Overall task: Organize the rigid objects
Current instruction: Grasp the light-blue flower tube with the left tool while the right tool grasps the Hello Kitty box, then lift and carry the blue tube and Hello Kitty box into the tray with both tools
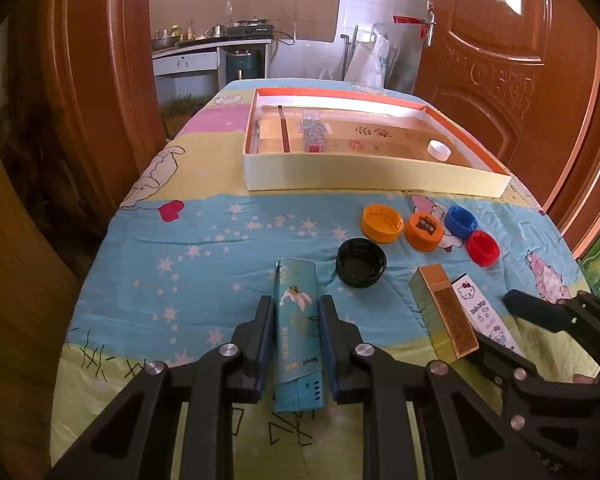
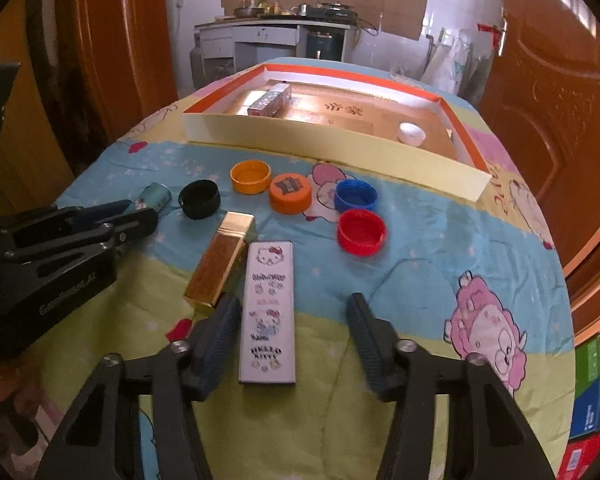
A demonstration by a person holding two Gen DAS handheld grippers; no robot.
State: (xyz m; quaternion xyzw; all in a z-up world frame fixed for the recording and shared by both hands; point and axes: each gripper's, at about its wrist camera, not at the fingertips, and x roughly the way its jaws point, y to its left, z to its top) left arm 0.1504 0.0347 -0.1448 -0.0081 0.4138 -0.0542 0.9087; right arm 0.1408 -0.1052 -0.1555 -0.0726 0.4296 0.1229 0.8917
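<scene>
My left gripper [image 1: 296, 304] straddles a teal lighter [image 1: 298, 332] lying on the cloth; the pads sit close to its sides, with thin gaps visible. My right gripper [image 2: 294, 308] is open around a white Hello Kitty lighter [image 2: 267, 312], its left finger near the edge, its right finger well apart. A gold lighter [image 2: 220, 262] lies just left of it. Beyond lie a black cap [image 2: 199, 199], an open orange cap [image 2: 250, 176], an orange lid [image 2: 291, 193], a blue cap [image 2: 356, 195] and a red cap [image 2: 361, 232].
A shallow box with an orange rim [image 1: 374, 178] stands at the far end of the table; it holds a white cap [image 1: 439, 149] and a small patterned box [image 1: 314, 132]. Wooden doors flank the table. Green and blue cartons [image 2: 598, 392] stand at the right.
</scene>
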